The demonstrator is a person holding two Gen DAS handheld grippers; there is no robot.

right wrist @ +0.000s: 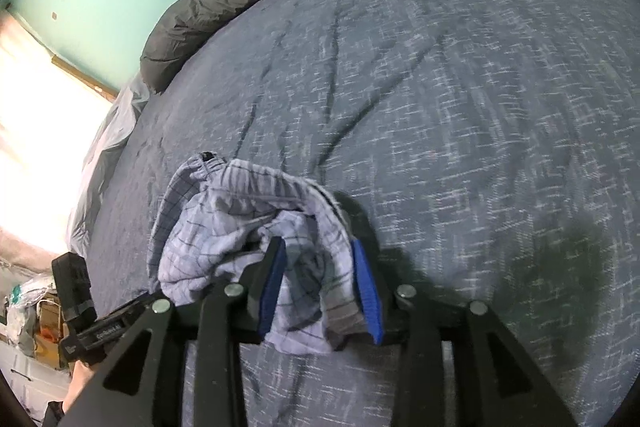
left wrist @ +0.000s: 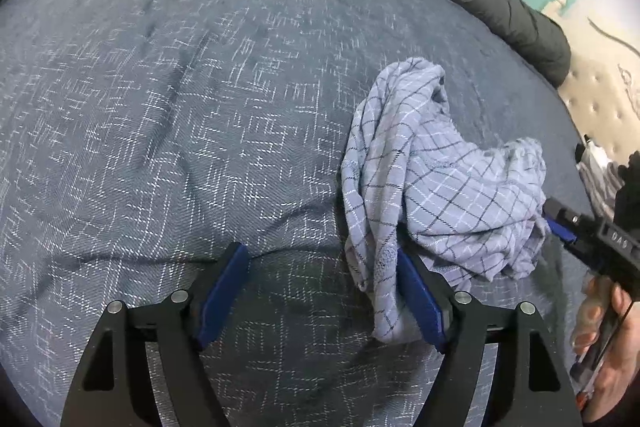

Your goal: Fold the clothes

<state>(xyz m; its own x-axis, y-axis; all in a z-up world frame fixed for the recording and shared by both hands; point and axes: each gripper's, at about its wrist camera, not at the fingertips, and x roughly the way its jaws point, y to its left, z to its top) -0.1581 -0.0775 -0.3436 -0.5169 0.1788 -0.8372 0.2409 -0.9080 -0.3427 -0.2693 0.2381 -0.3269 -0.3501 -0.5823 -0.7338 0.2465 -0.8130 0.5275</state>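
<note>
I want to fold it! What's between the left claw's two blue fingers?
In the left wrist view, mostly bare blue bedspread. The checked cloth only drapes against one finger of the open left claw.

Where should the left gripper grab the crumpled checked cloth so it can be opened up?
Probably the loose hanging end of the checked cloth, beside the left gripper's right finger. Come from the near side, since that end droops free while the right gripper has the far bunch between its fingers.

My left black two-finger gripper with blue pads (left wrist: 322, 301) has its jaws spread wide; my right black blue-padded gripper (right wrist: 320, 281) pinches cloth, a bare hand (left wrist: 604, 347) gripping its handle.
</note>
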